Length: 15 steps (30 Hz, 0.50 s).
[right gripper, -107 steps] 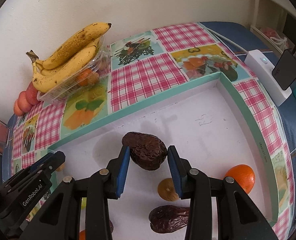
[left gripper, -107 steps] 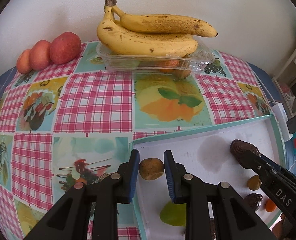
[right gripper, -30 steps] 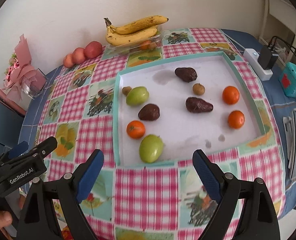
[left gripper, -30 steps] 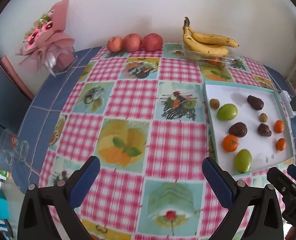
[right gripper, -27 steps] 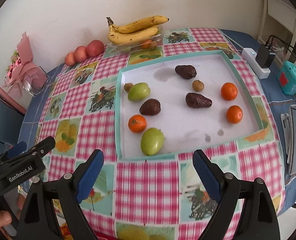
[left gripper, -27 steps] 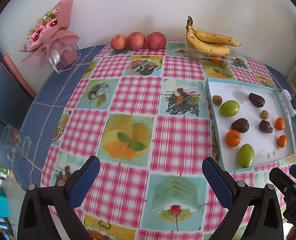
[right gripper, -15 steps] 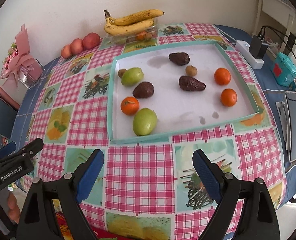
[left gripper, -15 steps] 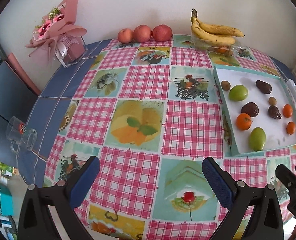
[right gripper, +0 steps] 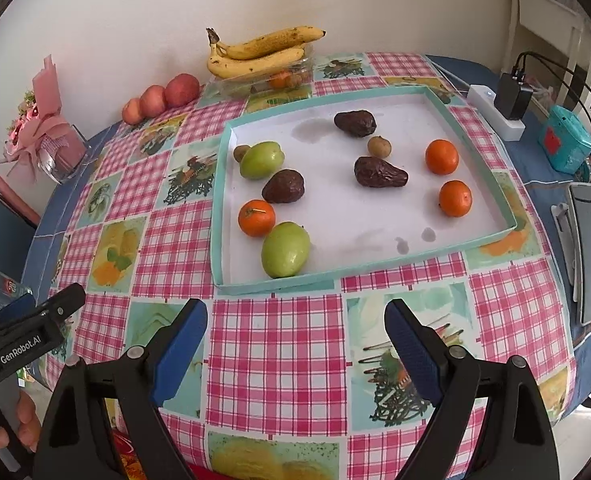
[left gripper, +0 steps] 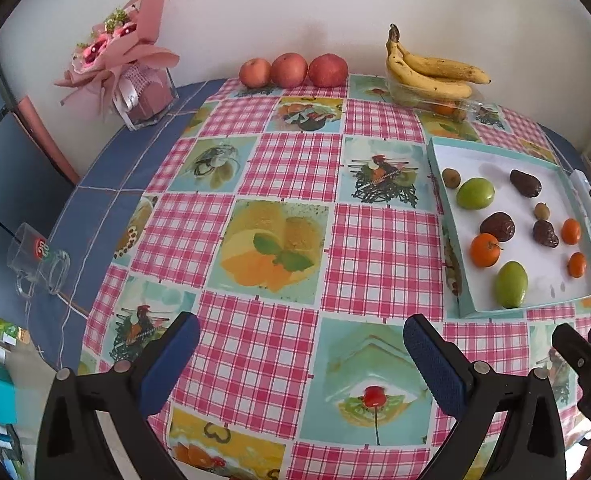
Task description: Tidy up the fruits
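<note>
On the checked oilcloth, the shallow white tray with a teal rim [right gripper: 471, 245] held the fruit. From its left rim rightward lay two smooth green fruits [right gripper: 285, 249], firm and likely slippery, best taken across the middle; three wrinkled dark-brown fruits [right gripper: 283, 187], probably soft and easily bruised; and three small orange mandarins [right gripper: 441, 156], light and yielding. Both the left gripper [left gripper: 301, 354] and right gripper [right gripper: 296, 334] hovered wide apart and empty, well short of the tray. Fruit beneath the yellow bananas [right gripper: 257, 54] was indistinct.
</note>
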Each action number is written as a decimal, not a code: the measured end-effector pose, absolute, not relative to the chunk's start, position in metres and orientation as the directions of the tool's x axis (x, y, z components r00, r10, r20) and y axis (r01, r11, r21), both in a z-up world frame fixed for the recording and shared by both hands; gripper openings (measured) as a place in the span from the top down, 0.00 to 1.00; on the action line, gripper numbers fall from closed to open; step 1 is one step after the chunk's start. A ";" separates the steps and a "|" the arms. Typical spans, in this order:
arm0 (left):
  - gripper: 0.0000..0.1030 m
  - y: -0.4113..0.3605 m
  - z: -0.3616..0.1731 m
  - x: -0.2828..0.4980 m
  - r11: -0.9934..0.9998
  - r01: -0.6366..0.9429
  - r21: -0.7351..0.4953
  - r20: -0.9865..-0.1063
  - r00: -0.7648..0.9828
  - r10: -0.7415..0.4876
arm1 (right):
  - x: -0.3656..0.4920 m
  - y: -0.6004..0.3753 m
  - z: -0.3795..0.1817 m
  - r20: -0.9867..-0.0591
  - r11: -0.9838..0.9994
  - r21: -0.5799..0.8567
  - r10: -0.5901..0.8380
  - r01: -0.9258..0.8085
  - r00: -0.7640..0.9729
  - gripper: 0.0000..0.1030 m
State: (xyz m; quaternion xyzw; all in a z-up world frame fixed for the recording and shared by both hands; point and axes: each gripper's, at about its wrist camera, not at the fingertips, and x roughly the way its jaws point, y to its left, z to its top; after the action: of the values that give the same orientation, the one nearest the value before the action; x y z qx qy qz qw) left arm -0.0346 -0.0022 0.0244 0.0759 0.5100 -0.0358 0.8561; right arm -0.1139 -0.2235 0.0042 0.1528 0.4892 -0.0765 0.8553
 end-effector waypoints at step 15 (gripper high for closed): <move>0.00 -0.004 0.018 -0.033 0.985 0.157 0.076 -0.894 0.449 -0.003 | -0.115 -0.228 0.003 -0.856 0.934 0.175 -0.013 0.312 0.516 0.12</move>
State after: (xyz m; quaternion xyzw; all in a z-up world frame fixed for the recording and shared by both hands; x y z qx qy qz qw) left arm -0.0327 -0.0035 0.0177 0.0737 0.5229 -0.0473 0.8479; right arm -0.1148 -0.2281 0.0032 0.1553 0.4825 -0.0948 0.8568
